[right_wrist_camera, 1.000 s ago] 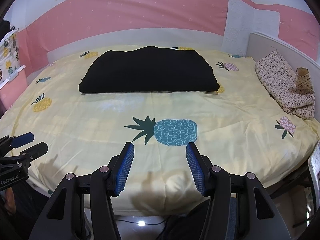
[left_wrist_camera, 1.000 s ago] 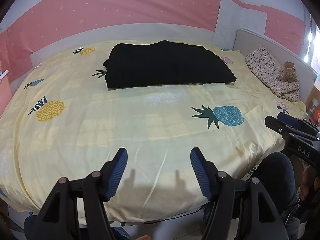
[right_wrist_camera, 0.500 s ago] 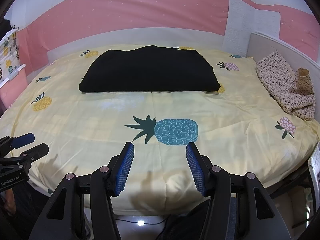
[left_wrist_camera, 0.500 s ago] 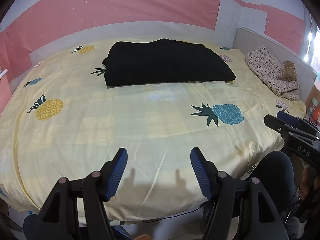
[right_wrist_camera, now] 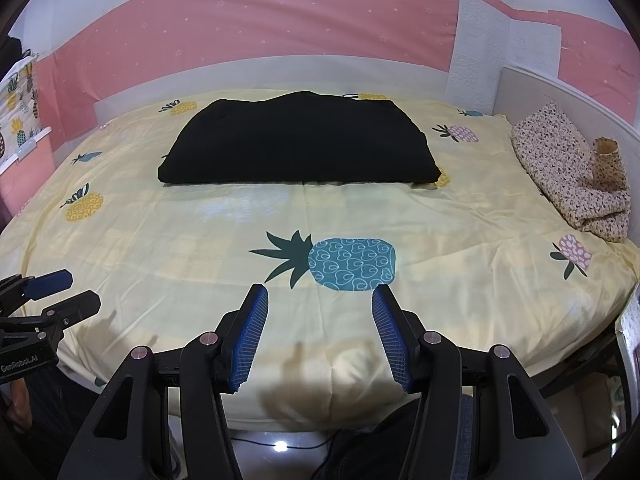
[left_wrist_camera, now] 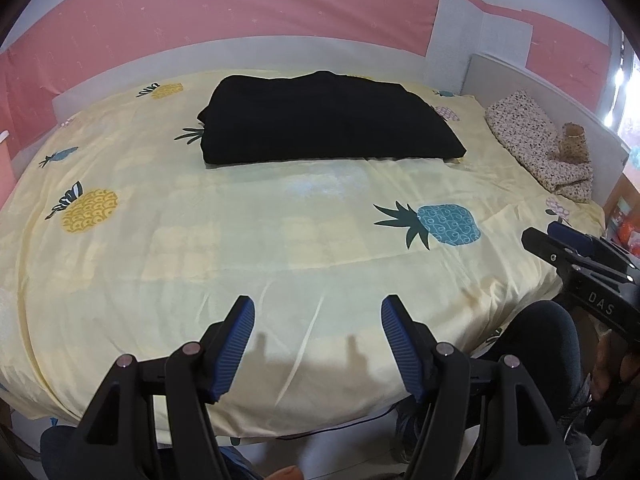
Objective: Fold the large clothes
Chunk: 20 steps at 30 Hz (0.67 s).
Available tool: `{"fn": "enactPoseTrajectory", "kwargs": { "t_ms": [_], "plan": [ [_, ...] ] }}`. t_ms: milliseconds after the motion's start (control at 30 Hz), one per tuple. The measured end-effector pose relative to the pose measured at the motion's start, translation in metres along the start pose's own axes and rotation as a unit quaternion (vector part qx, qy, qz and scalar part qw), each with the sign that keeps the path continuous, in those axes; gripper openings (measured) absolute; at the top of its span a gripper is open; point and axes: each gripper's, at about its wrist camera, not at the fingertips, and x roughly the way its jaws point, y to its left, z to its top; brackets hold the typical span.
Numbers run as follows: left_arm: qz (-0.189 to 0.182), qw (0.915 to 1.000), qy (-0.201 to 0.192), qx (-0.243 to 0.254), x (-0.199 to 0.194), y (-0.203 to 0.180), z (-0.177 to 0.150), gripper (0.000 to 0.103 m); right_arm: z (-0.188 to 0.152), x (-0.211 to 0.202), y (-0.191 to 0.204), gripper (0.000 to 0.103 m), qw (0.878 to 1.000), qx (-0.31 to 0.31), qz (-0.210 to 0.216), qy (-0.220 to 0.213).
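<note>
On the far half of the bed: one black garment (left_wrist_camera: 328, 118), folded into a flat rectangular bundle, lying on the yellow pineapple-print sheet (left_wrist_camera: 240, 248) close to the grey wall panel, well apart from both grippers.

Left to right across the scene:

- Yellow pineapple motif (left_wrist_camera: 90, 210), printed on the sheet's left side, nearer than the garment's left end.
- Left gripper (left_wrist_camera: 318, 344), over the near edge of the bed; blue-padded fingers spread wide, nothing between them, sheet visible through the gap. Its shadow falls on the sheet just ahead.
- Blue pineapple motif (right_wrist_camera: 352, 264), printed on the sheet between the garment and the right gripper, just beyond that gripper's fingertips.
- Right gripper (right_wrist_camera: 320, 334), also over the near edge of the bed; fingers spread wide and empty. In the left wrist view it shows at the right margin (left_wrist_camera: 576, 248).
- Floral-print pillow (right_wrist_camera: 568, 168), at the right side of the bed against the grey headboard (right_wrist_camera: 532, 92).
- Small patterned object (right_wrist_camera: 608, 160), resting on the pillow; what it is cannot be told.
</note>
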Motion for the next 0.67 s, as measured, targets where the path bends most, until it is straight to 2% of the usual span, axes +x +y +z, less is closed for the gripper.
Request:
{"fn": "enactPoseTrajectory", "kwargs": {
  "t_ms": [400, 667],
  "plan": [
    [0.021, 0.9997, -0.004, 0.016, 0.0023, -0.0058, 0.0008, 0.069, 0.0002, 0.0002, 0.0004, 0.055, 1.0, 0.0, 0.0, 0.0],
    [0.022, 0.9997, -0.007, 0.012, 0.0069, -0.0049, 0.0026, 0.069, 0.0007, 0.0027, -0.0017, 0.055, 1.0, -0.001, 0.0, 0.003]
  ]
}}
